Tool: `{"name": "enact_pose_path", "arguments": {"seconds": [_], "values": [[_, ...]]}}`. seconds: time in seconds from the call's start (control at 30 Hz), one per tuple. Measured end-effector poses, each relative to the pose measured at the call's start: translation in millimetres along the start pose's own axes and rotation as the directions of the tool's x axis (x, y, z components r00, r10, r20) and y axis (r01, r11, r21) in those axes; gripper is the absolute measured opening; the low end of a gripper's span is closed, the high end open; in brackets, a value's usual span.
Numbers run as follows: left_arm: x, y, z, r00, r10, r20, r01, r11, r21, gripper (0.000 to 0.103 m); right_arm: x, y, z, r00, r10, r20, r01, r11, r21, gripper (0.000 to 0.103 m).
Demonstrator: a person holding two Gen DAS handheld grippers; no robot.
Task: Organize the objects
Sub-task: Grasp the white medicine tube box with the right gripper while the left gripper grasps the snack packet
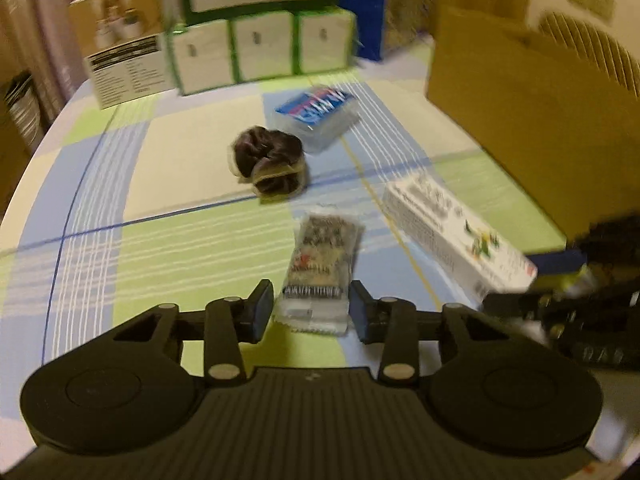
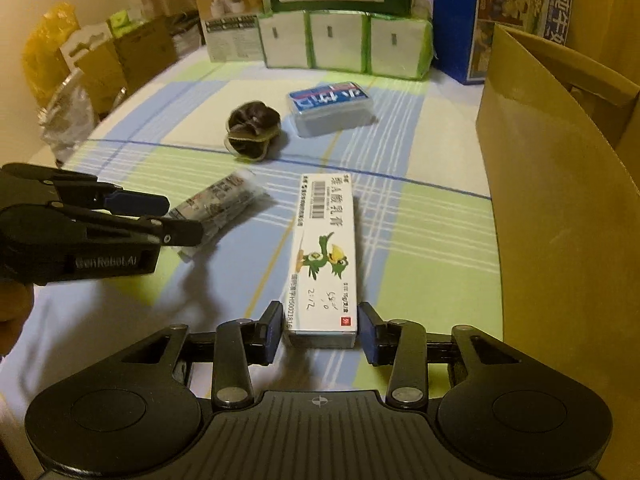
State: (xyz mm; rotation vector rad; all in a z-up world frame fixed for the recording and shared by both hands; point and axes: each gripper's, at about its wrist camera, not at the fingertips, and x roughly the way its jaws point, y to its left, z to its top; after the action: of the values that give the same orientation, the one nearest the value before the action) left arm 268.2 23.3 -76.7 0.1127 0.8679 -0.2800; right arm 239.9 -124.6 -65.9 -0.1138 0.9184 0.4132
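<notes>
Left gripper (image 1: 311, 312) open, straddling near end of sachet (image 1: 322, 272), blue pads just beside it, not pressing. Right gripper (image 2: 320, 330) open around near end of white carton (image 2: 325, 256), small gaps both sides. Landmark: carton, flat on checked cloth (image 2: 420, 264). Sachet left of carton; scrunchie (image 2: 252, 130) beyond it; blue-labelled tub (image 2: 330, 108) farther still; brown bag (image 2: 560, 200) right of carton.
</notes>
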Motion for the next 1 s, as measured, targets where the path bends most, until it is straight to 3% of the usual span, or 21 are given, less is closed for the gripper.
{"name": "enact_pose_path", "arguments": {"seconds": [0.1,0.23,0.47,0.77,1.0], "values": [[2.4,0.9,1.6,1.000,0.000,0.024,0.000,1.000,-0.009,0.041,2.1,-1.0,4.3,0.999,-0.015,0.032,0.015,1.000,-0.011,0.048],[11.7,3.6,-0.3,0.999,-0.025,0.031,0.025,1.000,-0.015,0.041,13.1,-2.0,9.1,0.999,-0.017,0.040,0.019,0.998,-0.052,0.048],[19.6,-2.0,2.6,0.999,-0.023,0.034,0.021,0.998,0.057,0.041,26.5,-6.9,18.3,0.999,-0.002,0.044,0.004,0.999,-0.048,0.047],[30.7,-3.7,5.0,1.000,-0.014,0.025,0.012,0.997,0.080,0.043,33.2,-9.5,19.9,0.999,-0.017,0.034,0.018,0.999,-0.046,0.036],[30.9,-8.0,4.7,0.999,-0.017,0.030,0.014,0.997,0.078,0.033,33.7,-9.0,19.3,0.999,-0.029,0.042,0.031,0.999,-0.042,0.036]]}}
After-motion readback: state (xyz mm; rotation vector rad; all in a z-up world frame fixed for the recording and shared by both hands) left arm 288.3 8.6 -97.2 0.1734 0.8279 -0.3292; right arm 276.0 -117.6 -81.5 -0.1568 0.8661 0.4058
